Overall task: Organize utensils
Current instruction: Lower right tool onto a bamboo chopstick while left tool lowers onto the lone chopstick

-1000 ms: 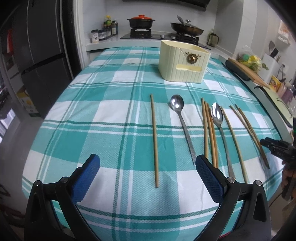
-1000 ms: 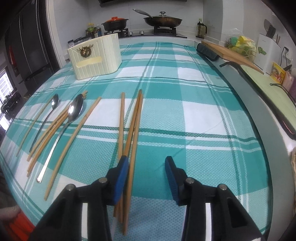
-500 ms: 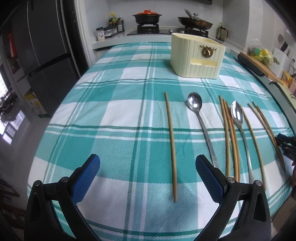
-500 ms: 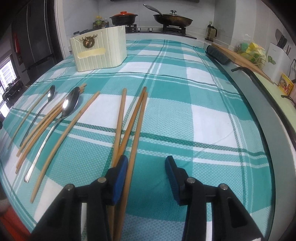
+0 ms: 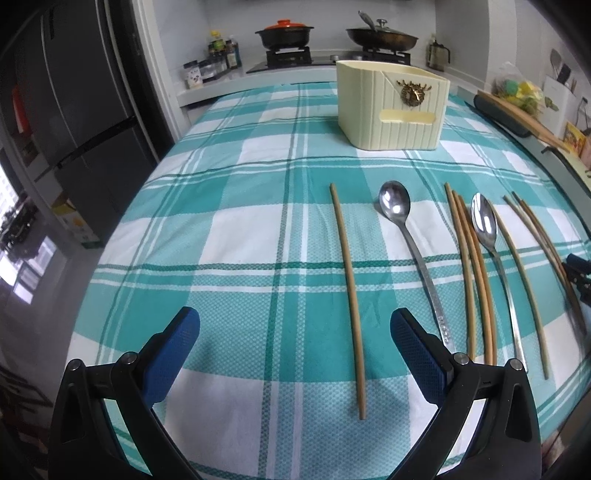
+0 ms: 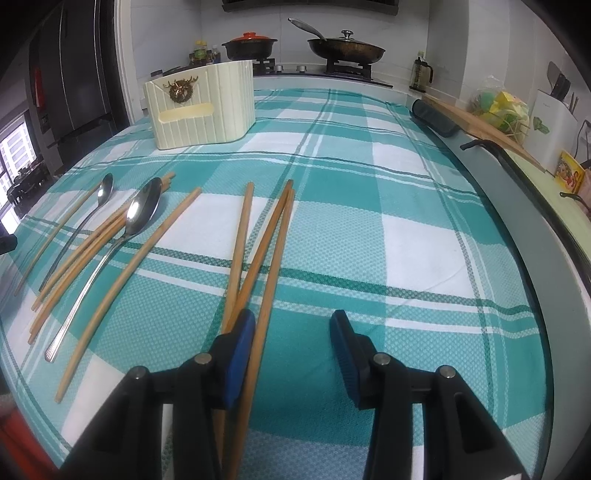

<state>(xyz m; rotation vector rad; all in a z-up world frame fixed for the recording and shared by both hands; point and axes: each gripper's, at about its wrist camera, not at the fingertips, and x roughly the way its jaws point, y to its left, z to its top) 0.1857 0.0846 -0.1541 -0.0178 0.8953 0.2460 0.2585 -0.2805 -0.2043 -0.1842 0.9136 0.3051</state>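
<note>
Several wooden chopsticks and two steel spoons lie in a row on the teal plaid tablecloth (image 5: 240,236). A cream utensil holder (image 5: 391,107) stands at the far side; it also shows in the right wrist view (image 6: 201,107). My left gripper (image 5: 295,350) is open and empty, with a lone chopstick (image 5: 349,291) running between its fingers and a spoon (image 5: 410,243) just right of it. My right gripper (image 6: 293,343) is open over the rightmost chopsticks (image 6: 271,243); one lies just inside its left finger (image 6: 240,354). A second spoon (image 6: 122,240) lies further left.
A stove with a red-lidded pot (image 5: 284,33) and a pan (image 5: 382,35) sits behind the table. A fridge (image 5: 74,103) stands at the left. A cutting board and a dark roll (image 6: 436,118) lie along the counter at the right.
Both grippers have moved forward and down toward the table, so the utensils look nearer. The left view has shifted left. Both grippers stay open; nothing was taken hold of.
</note>
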